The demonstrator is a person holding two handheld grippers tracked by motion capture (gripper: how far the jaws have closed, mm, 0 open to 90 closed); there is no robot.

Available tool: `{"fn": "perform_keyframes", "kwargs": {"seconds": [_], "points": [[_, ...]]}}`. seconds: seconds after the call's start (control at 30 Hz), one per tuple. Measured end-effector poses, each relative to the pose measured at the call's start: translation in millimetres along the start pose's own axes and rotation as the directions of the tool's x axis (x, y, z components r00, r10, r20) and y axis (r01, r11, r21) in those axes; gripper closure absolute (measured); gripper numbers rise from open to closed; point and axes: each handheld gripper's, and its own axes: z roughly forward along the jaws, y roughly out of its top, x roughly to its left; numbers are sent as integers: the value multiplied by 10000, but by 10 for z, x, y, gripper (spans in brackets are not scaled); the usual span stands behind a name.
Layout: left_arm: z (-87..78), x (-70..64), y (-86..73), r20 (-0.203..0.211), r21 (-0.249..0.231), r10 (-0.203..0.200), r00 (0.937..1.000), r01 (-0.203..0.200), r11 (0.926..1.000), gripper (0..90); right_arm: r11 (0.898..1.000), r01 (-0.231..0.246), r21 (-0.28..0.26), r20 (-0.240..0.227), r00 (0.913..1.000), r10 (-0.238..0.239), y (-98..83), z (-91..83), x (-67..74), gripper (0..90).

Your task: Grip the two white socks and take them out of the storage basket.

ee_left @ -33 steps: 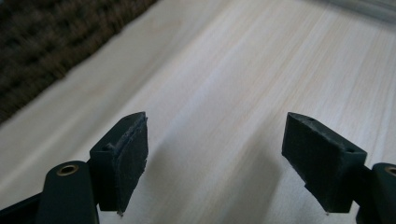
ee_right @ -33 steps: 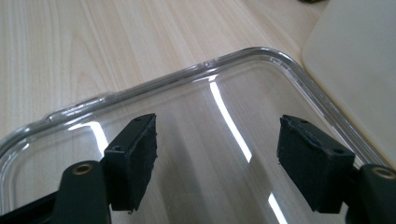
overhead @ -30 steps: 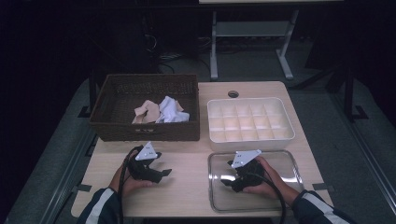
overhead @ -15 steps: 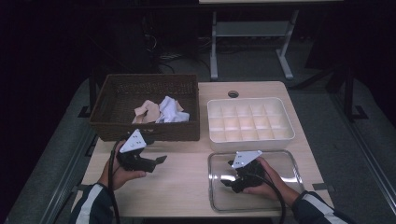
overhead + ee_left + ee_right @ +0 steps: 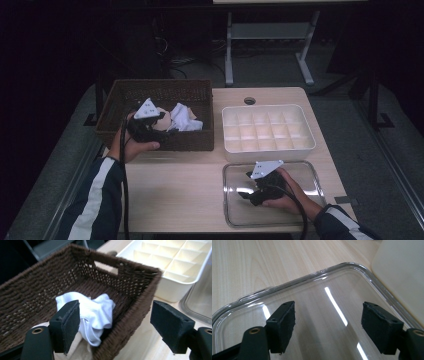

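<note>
Looking down from the high view, we find the left gripper (image 5: 150,131) over the near wall of the brown wicker basket (image 5: 120,95) and the right gripper (image 5: 252,192) above the clear plastic lid (image 5: 305,172) at the table's (image 5: 175,185) near right. The left gripper view adds what that camera hides: its jaws stand wide apart, empty, straddling the basket's near corner, with the white cloth (image 5: 96,312) bunched on the basket floor just beyond the left pad. The white compartment tray (image 5: 180,265) sits just beside the basket. In the right gripper view we see the jaws likewise spread, gripping nothing, above the lid's glossy surface near its rounded corner.
</note>
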Motion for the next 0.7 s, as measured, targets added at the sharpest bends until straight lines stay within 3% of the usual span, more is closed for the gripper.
{"fn": "perform_keyframes", "kwargs": {"seconds": [0.07,0.1,0.13,0.2,0.27,0.33,0.4,0.47,0.53,0.6,0.63,0.7], "points": [[121,105,55,-197,461,70,9998,-61,9989,232,9999,-168,34,-136,9998,169,-5,9,8,265],[121,105,55,-197,461,70,9998,-61,9989,227,9998,-174,88,-158,9997,176,-8,11,12,265],[244,220,93,-145,803,-25,9999,37,9968,218,9999,8,129,-140,9999,-6,-13,14,5,264],[351,314,129,-35,986,-277,9996,279,9947,218,9999,-1,142,-147,9999,3,-13,12,14,263],[461,387,175,-124,1303,-97,9999,112,9914,218,9999,-49,115,-139,9999,50,-16,6,11,263],[522,435,227,-184,1403,44,9998,-18,9901,218,9998,-168,136,-206,9996,171,-25,8,3,261],[591,485,262,-231,1334,-124,9997,154,9909,220,9997,-54,218,-158,9999,58,-40,12,-15,260],[693,526,259,-233,1662,-296,9993,330,9855,220,9996,-188,205,-238,9995,193,-42,10,-14,259],[794,560,221,87,2200,-605,9981,571,9738,220,9995,-218,214,-269,9994,223,-43,4,-13,259],[899,570,169,259,2955,-960,9950,841,9516,222,9996,-112,240,-376,9992,121,-50,2,-18,258],[955,589,127,504,3432,-1136,9922,896,9350,221,9997,54,243,-382,9993,-45,-57,1,-27,258],[1018,596,115,648,3965,-1128,9915,782,9147,223,9997,41,251,-452,9990,-29,-64,-4,-29,257]]}}
